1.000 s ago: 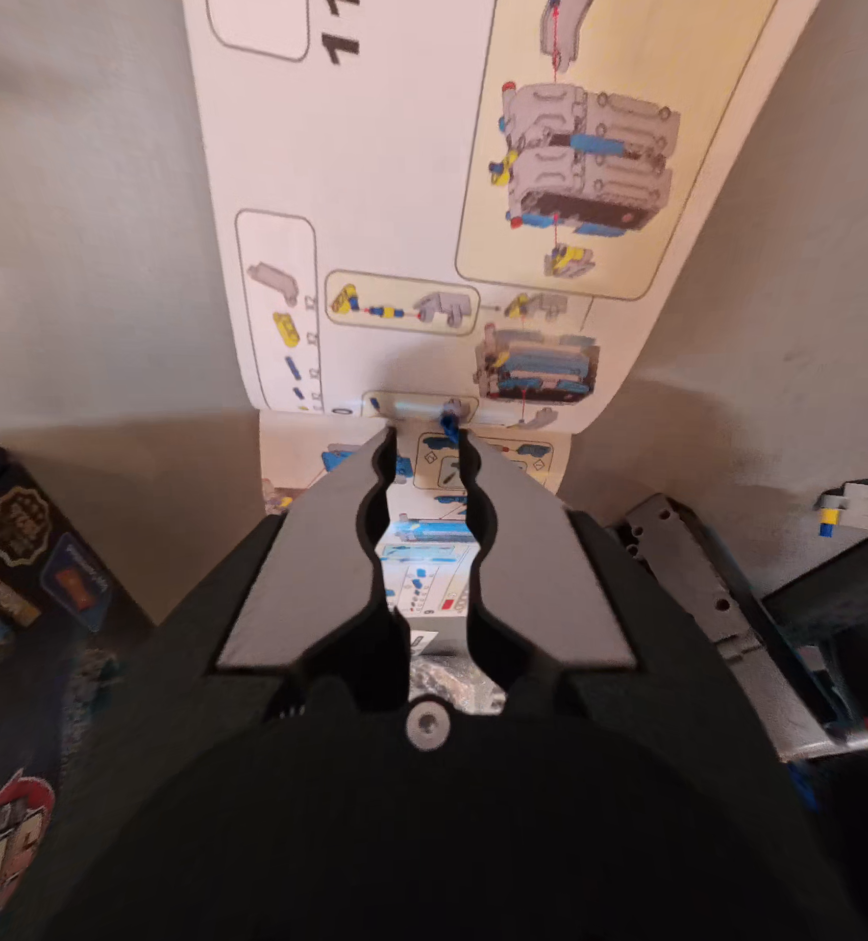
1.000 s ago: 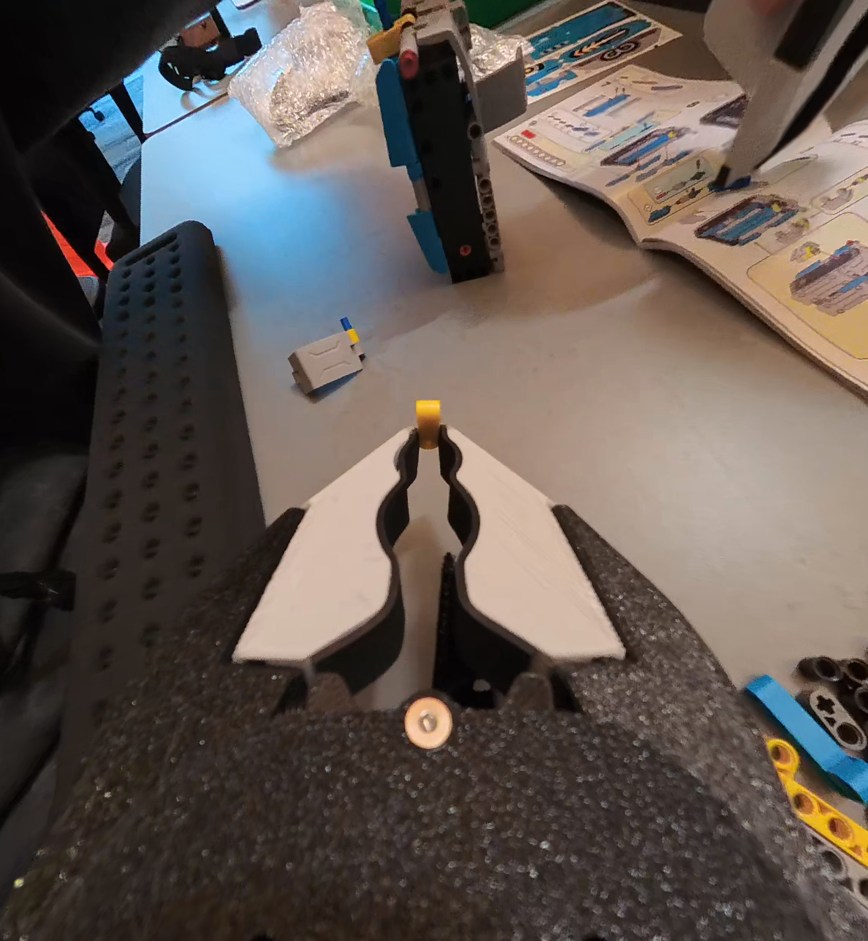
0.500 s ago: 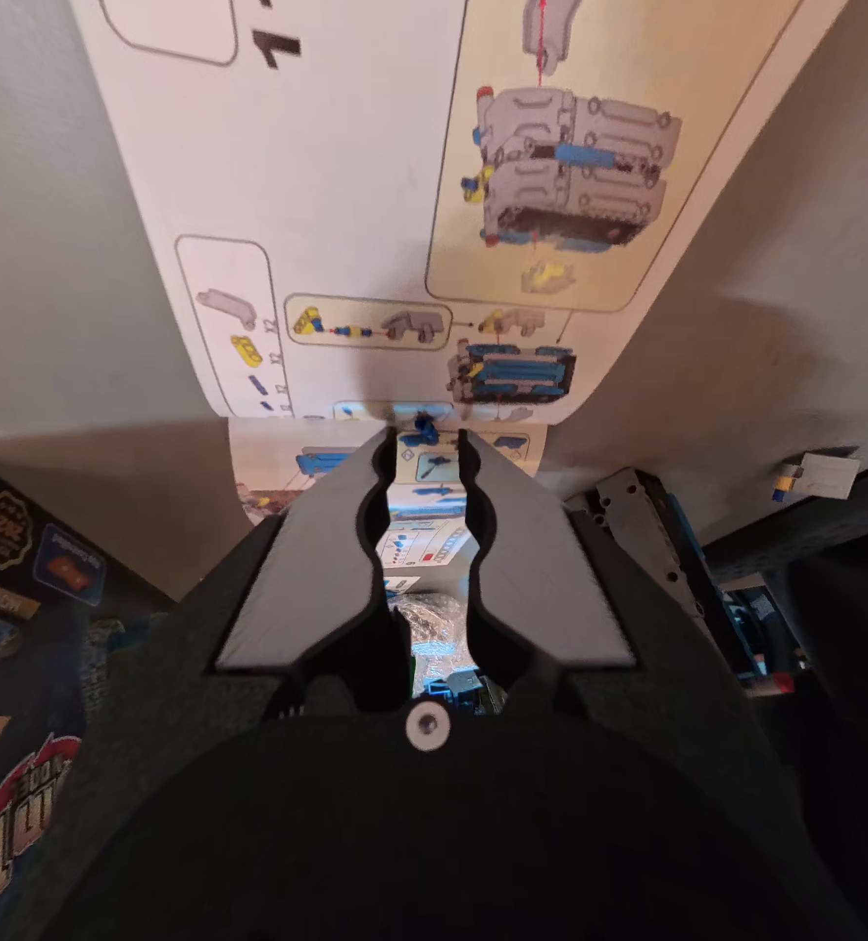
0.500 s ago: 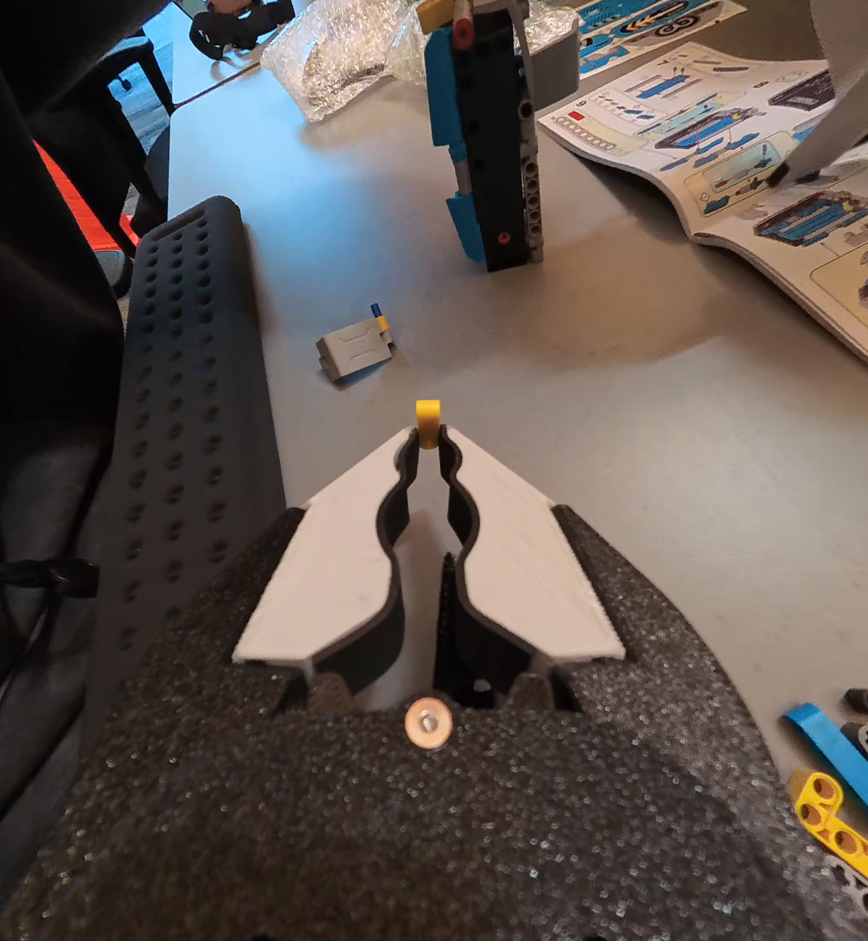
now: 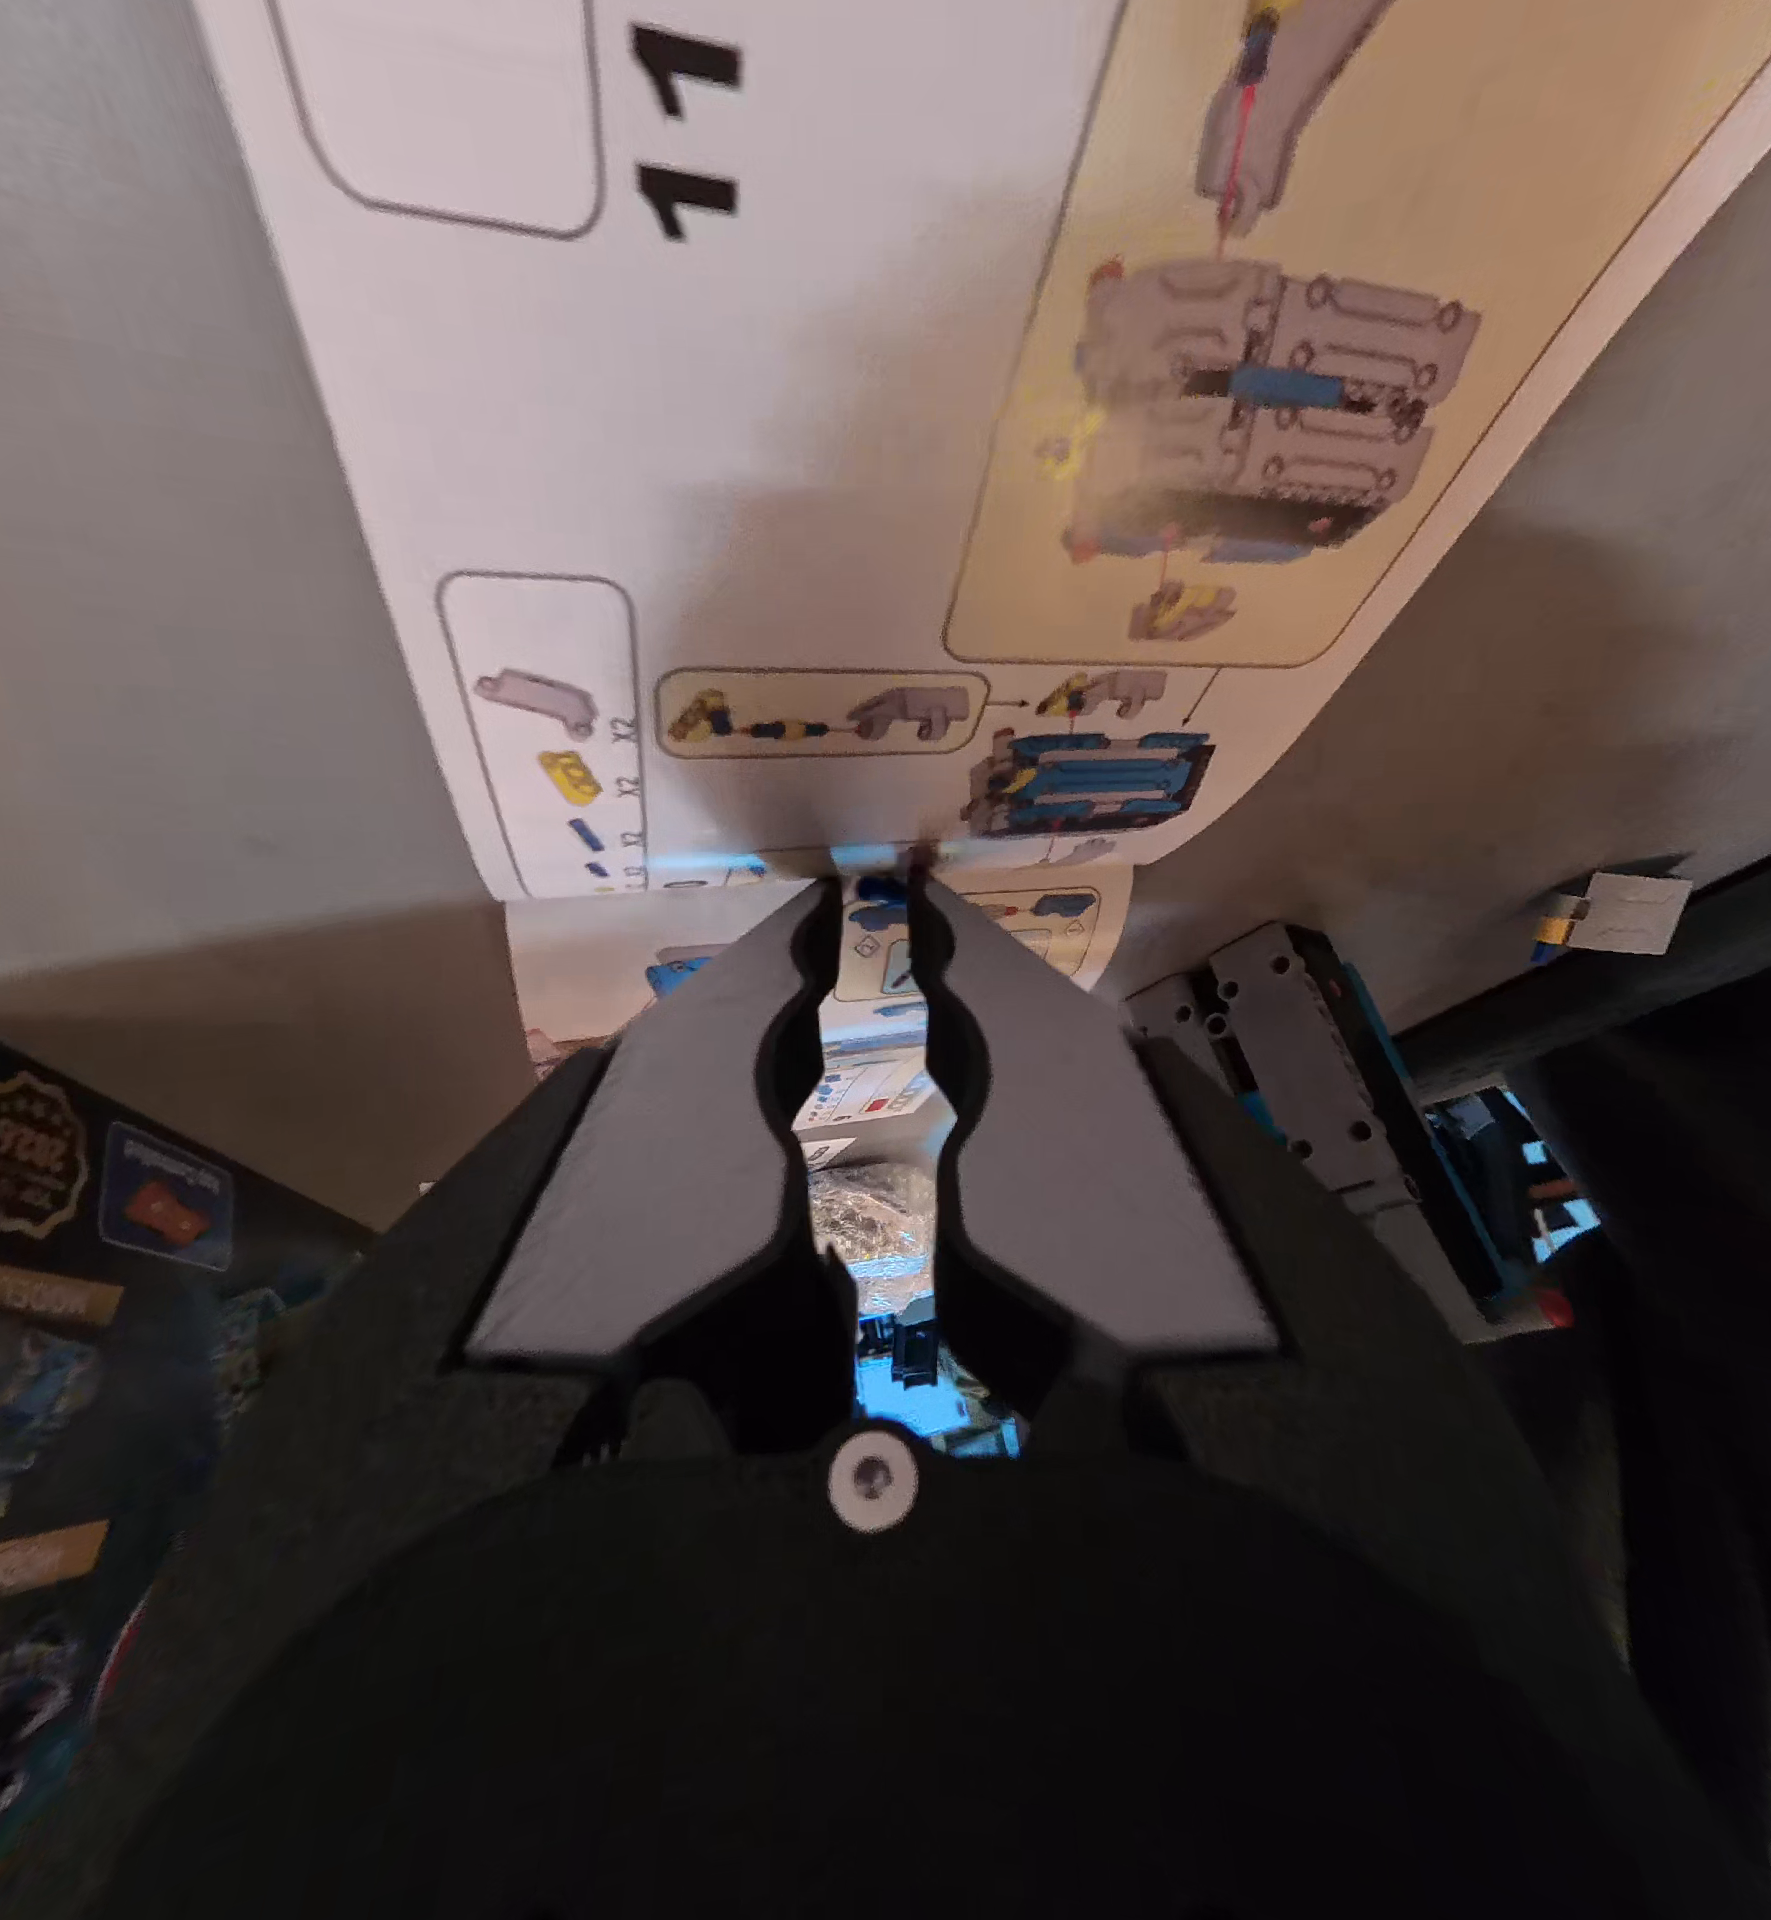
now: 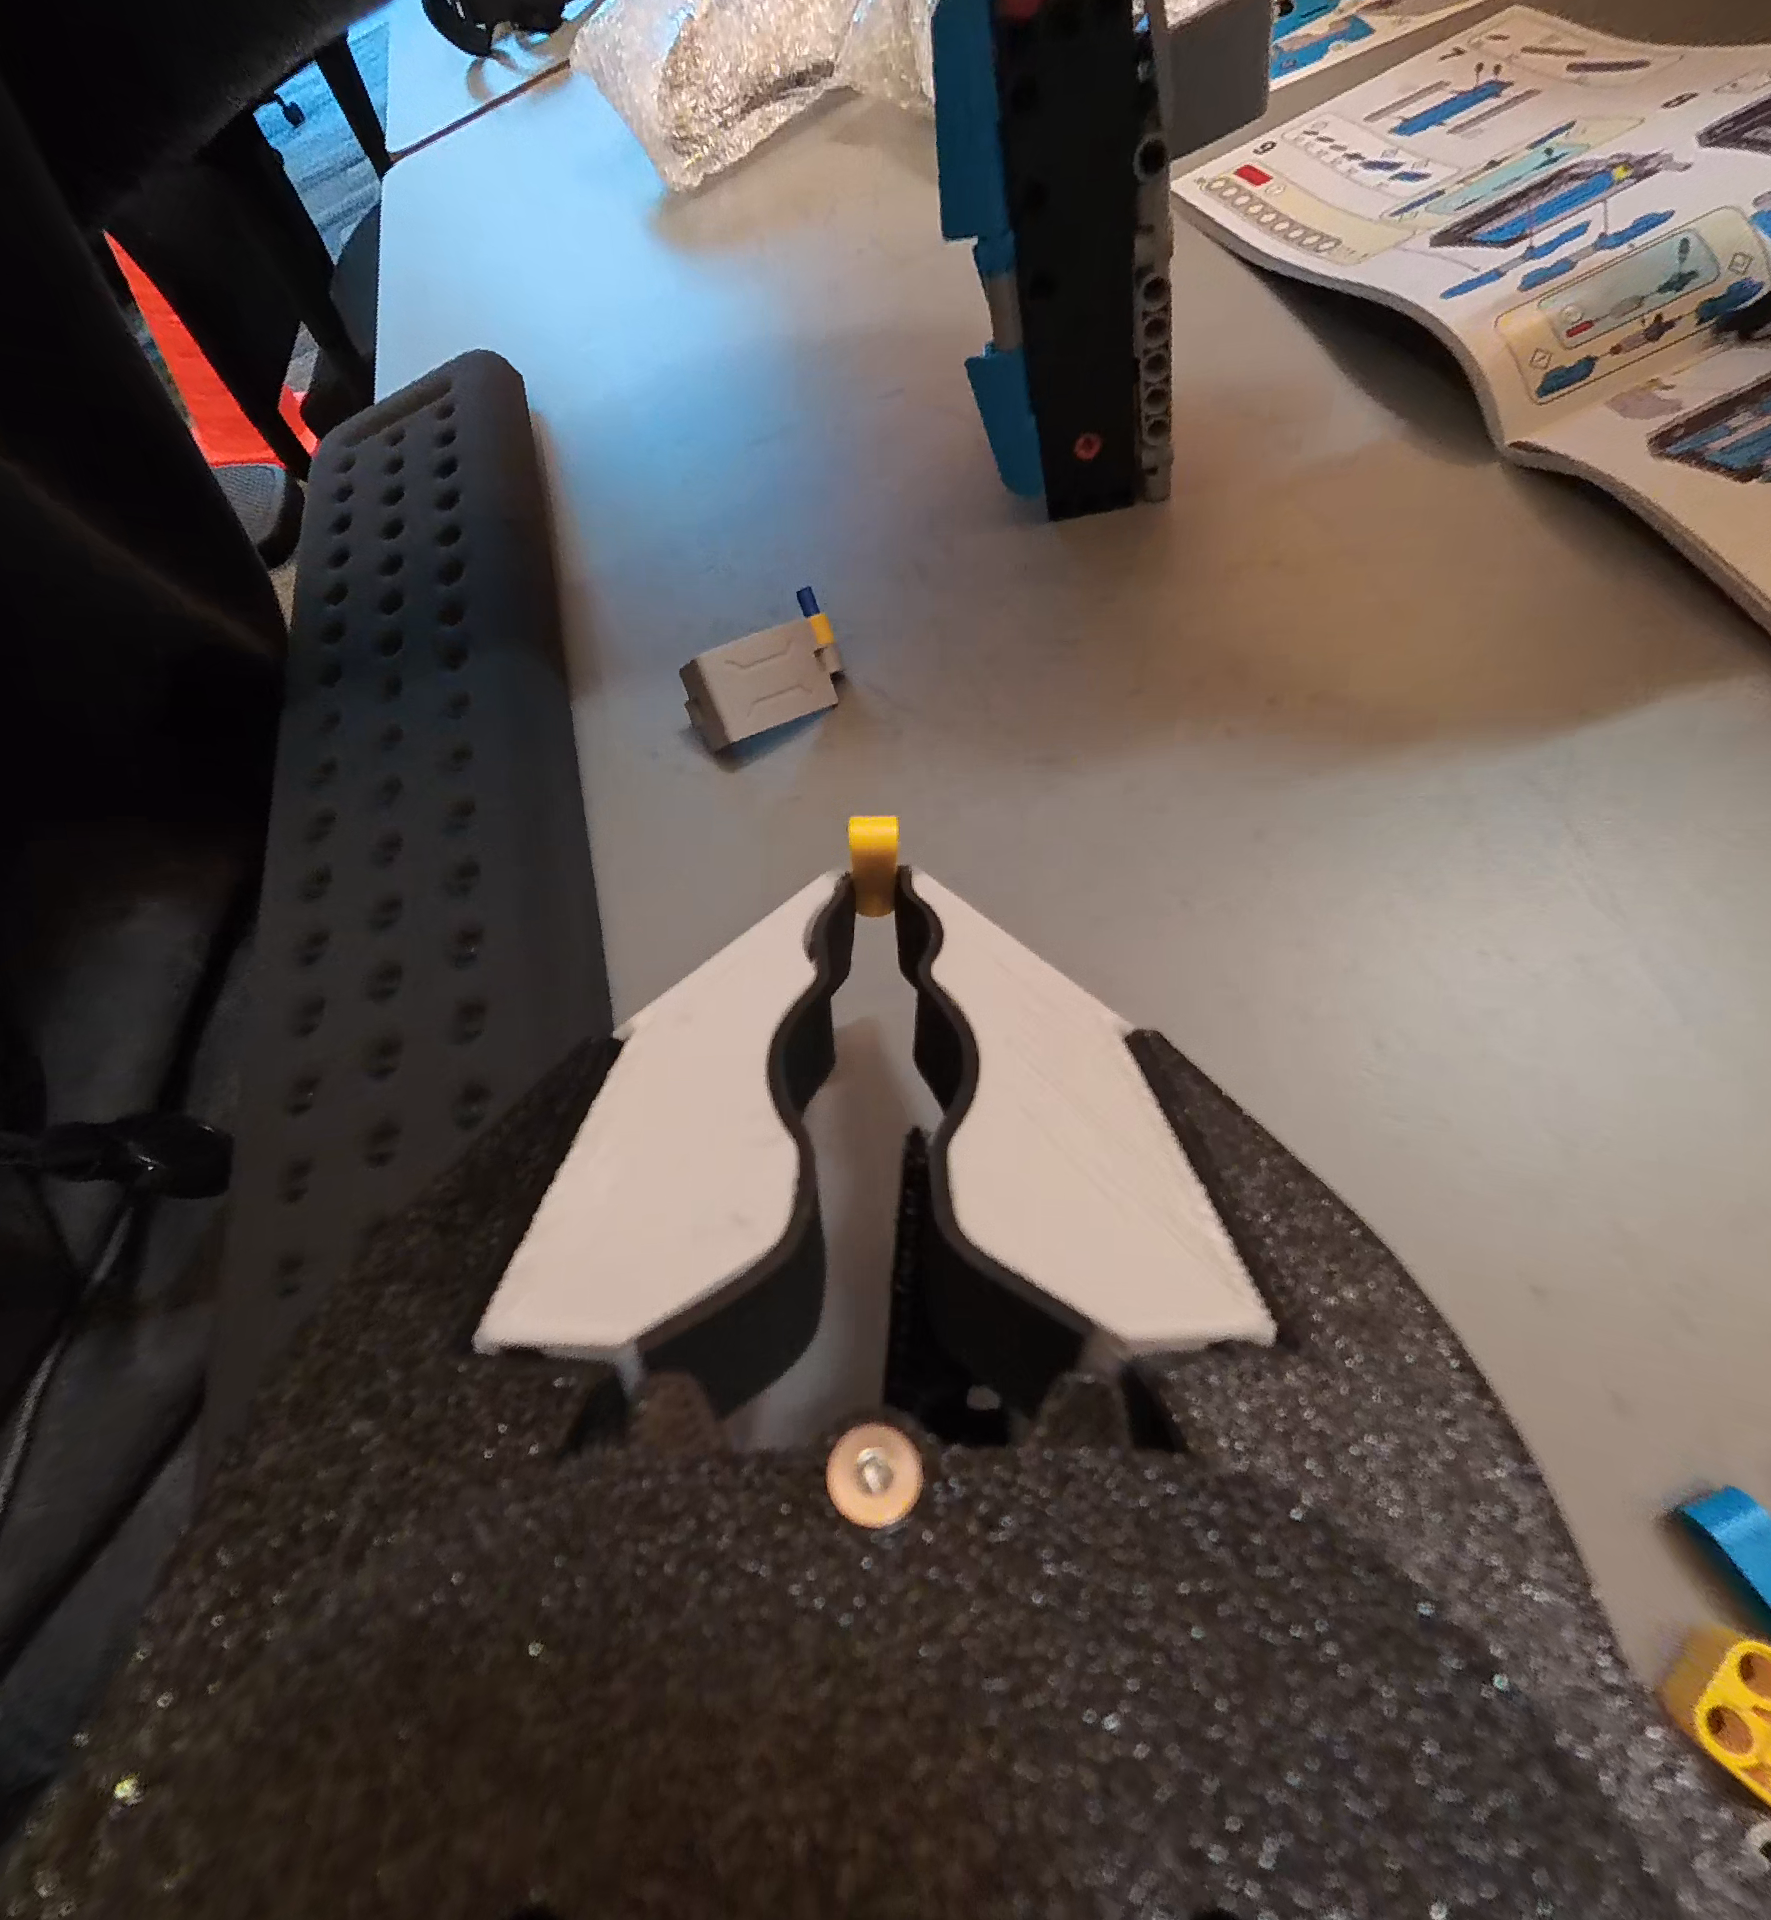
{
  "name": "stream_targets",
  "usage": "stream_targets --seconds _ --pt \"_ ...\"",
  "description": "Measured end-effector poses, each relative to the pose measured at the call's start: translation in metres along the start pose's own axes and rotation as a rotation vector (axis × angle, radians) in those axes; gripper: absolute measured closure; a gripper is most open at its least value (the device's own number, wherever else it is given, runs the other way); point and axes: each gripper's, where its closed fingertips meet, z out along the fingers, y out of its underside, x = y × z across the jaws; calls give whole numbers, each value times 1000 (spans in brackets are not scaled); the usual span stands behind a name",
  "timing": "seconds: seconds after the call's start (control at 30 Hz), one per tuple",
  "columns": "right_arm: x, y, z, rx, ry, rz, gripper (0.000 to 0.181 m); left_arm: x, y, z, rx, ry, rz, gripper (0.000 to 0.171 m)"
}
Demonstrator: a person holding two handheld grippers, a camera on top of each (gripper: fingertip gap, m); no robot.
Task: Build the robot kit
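Note:
My right gripper (image 6: 873,883) is shut on a small yellow piece (image 6: 873,857) and holds it above the grey table (image 6: 1380,935). A small grey panel with a yellow and blue pin (image 6: 761,686) lies just ahead of it. Farther on, a black, blue and grey assembly (image 6: 1068,260) stands upright. My left gripper (image 5: 873,883) points down at an open instruction booklet (image 5: 756,468), tips nearly together on a small blue pin (image 5: 873,888) close to the page. The assembly (image 5: 1307,1081) and the grey panel (image 5: 1629,914) show to its right.
A black perforated pad (image 6: 403,779) runs along the table's left edge. Crinkled plastic bags (image 6: 746,83) lie at the back and the booklet (image 6: 1587,260) at the right. Loose yellow (image 6: 1754,1704) and blue (image 6: 1764,1569) beams lie at the lower right. A dark printed box (image 5: 29,1351) sits left of the left gripper. The gap from one gripper's tips to the other's is roughly 25 cm.
The right gripper, still holding the yellow piece, has shifted left and closer to the upright assembly and grey panel. The left gripper has stayed over the booklet with small shifts, still holding the blue pin.

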Motion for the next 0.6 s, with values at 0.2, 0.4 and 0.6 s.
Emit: stream_targets --seconds 0.2,0.4,0.6 --pt "-1 1 1 -5 -9 2 174 -2 -1 0 54 61 9 164" --pt "0 -1 -2 15 -11 12 174 -1 0 -2 253 34 21 166" --pt "6 -1 -2 21 8 28 174 1 6 -8 552 -35 48 168"
